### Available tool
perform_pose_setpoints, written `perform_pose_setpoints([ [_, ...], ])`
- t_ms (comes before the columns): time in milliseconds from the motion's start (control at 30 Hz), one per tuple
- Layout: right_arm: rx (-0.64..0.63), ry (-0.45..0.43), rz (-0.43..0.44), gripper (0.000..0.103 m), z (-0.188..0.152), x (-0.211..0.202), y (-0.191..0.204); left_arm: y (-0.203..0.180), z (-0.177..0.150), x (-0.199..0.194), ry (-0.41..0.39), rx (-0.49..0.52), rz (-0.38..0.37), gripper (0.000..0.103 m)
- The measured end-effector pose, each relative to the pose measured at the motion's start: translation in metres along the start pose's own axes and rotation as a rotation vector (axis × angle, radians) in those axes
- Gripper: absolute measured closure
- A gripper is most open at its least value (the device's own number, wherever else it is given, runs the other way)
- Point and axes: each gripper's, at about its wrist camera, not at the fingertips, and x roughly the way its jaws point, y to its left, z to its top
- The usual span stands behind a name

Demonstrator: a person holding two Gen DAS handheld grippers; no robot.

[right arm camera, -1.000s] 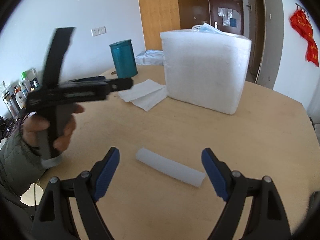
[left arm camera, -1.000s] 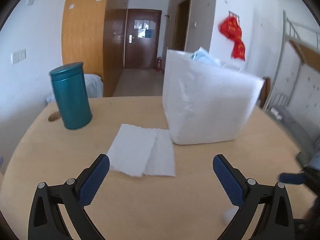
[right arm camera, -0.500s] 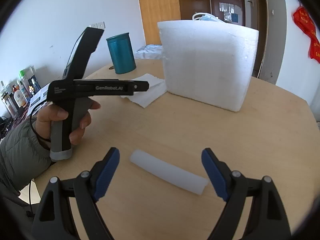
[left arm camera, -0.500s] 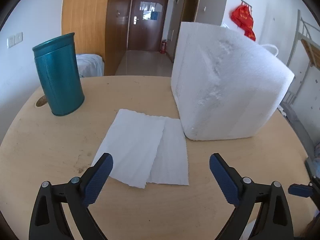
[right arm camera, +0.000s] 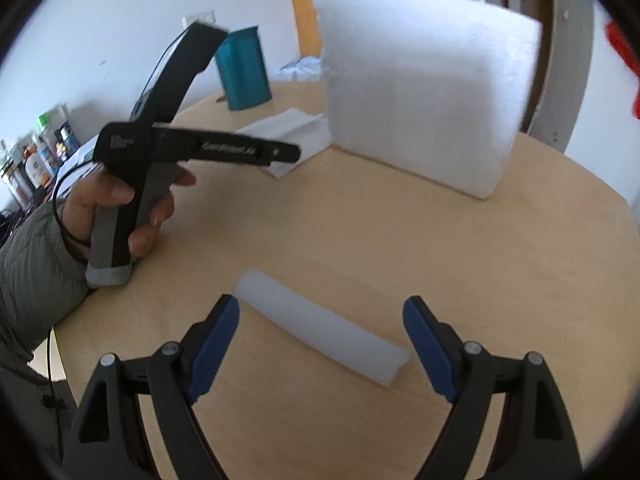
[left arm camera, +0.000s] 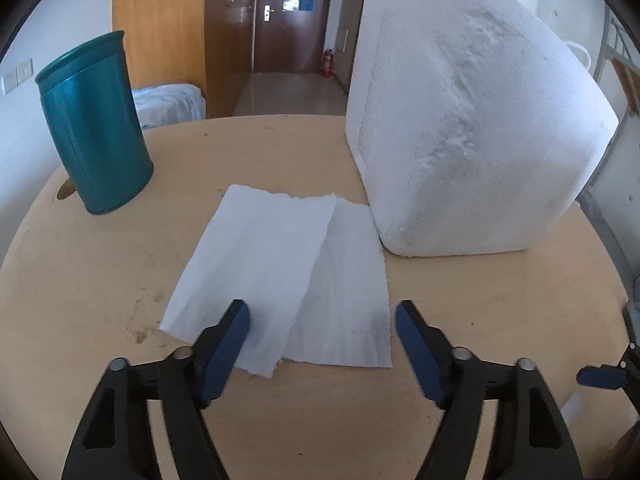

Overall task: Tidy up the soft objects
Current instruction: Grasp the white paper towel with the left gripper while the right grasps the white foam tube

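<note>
We hold the left gripper point(left arm camera: 322, 314) low over the near edge of the tissue point(left arm camera: 280, 284); its jaws have just been closing and now stand partly spread, the tissue's near edge lying between and under the blue pads point(left arm camera: 228, 344); we cannot tell whether the pads touch the sheet, and they do not pinch it. The tissue lies flat on the table point(left arm camera: 80, 280) as two overlapping sheets; its far right corner sits just beside the base of the foam box point(left arm camera: 472, 128); the teal can point(left arm camera: 94, 132) stands upright to the left, well apart from the sheets.

We hold the right gripper point(right arm camera: 320, 316) over the foam roll point(right arm camera: 320, 328); its jaws stand wide, one pad at each side of the roll, neither pressing on it; the roll lies slantwise on the table point(right arm camera: 480, 260), its left end near the left pad and its right end near the right pad.

In the right wrist view, our left hand point(right arm camera: 116, 208) grips the left tool by its grey handle; a grey-green sleeve point(right arm camera: 32, 264) covers the wrist; the tool's body points toward the tissue point(right arm camera: 288, 128); the foam box point(right arm camera: 420, 92) stands behind it, with the can point(right arm camera: 244, 68) farther back. Something pale shows over the box's top rim, too blurred to identify.
</note>
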Motion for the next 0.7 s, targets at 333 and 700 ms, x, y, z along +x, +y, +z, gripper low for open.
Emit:
perform_pose_setpoints([
  [333, -0.074, 0.065, -0.048, 0.016, 0.000, 0.013, 0.011, 0.005, -0.003, -0.004, -0.006, 0.007, 0.068, 0.077],
  [700, -0.078, 0.090, -0.099, 0.056, -0.004, -0.001, 0.015, 0.002, -0.005, -0.009, -0.017, 0.018, 0.011, 0.096],
])
